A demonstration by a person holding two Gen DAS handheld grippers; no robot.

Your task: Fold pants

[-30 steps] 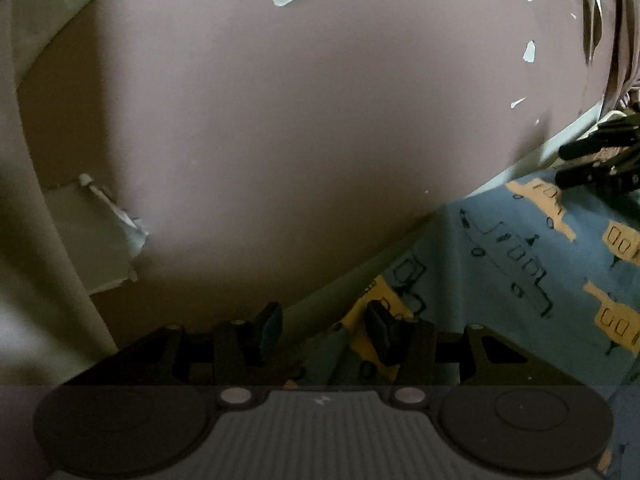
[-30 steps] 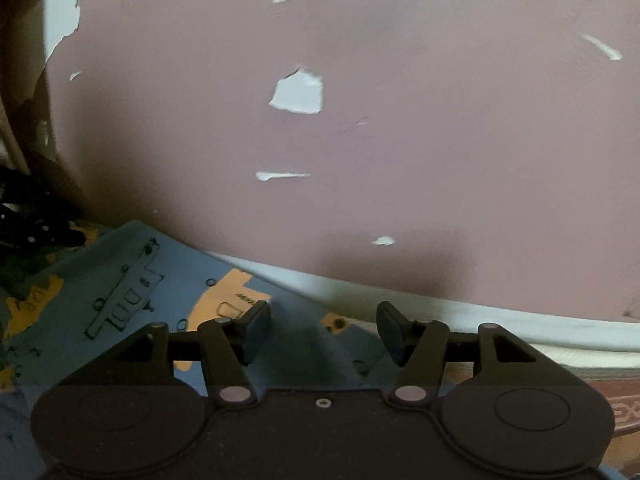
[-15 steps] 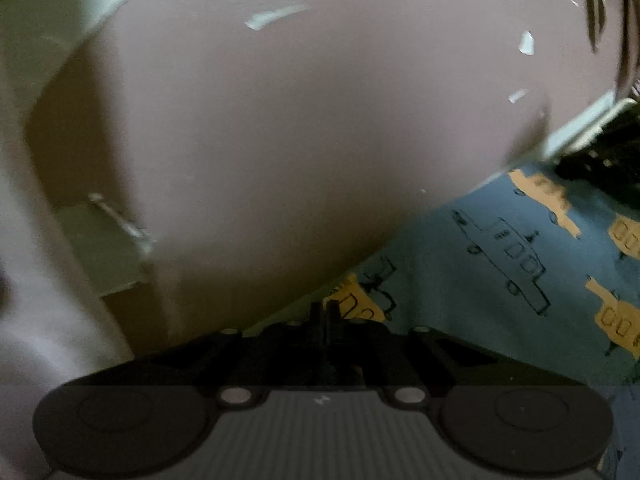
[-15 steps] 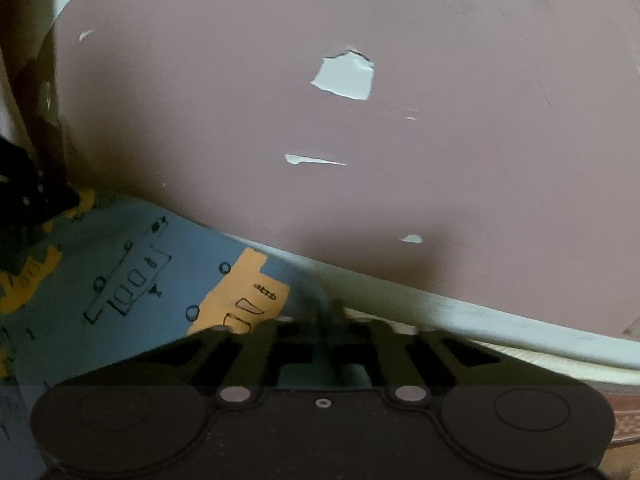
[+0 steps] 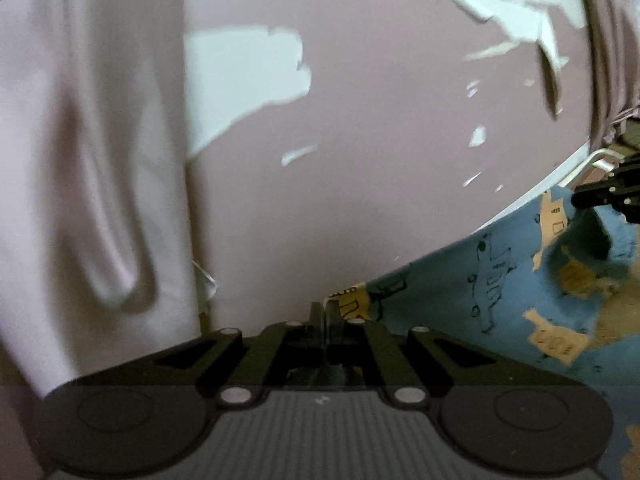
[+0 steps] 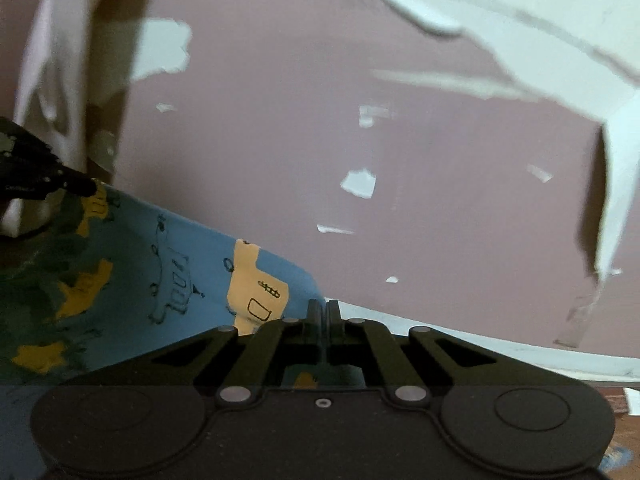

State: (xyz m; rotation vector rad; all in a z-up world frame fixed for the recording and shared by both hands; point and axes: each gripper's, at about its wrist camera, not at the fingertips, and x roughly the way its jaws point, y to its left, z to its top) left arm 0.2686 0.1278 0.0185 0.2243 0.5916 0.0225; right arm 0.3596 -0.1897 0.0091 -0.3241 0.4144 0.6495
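The pants [image 5: 496,280] are blue with yellow patches and black line drawings. My left gripper [image 5: 323,312] is shut on one corner of their edge and holds it raised. My right gripper [image 6: 322,312] is shut on the other corner of the same edge [image 6: 256,280]. The cloth hangs stretched between the two grippers. The right gripper's tip shows at the right edge of the left wrist view [image 5: 600,196]. The left gripper's tip shows at the left edge of the right wrist view [image 6: 60,180].
A pink wall [image 5: 380,160] with peeled white patches fills the background close ahead. A pale curtain [image 5: 88,160] hangs at the left. A white ledge [image 6: 480,344] runs along the wall's foot.
Both grippers closed on the pants' edge, then lifted it. The view now tilts higher up the wall and the cloth hangs between the grippers.
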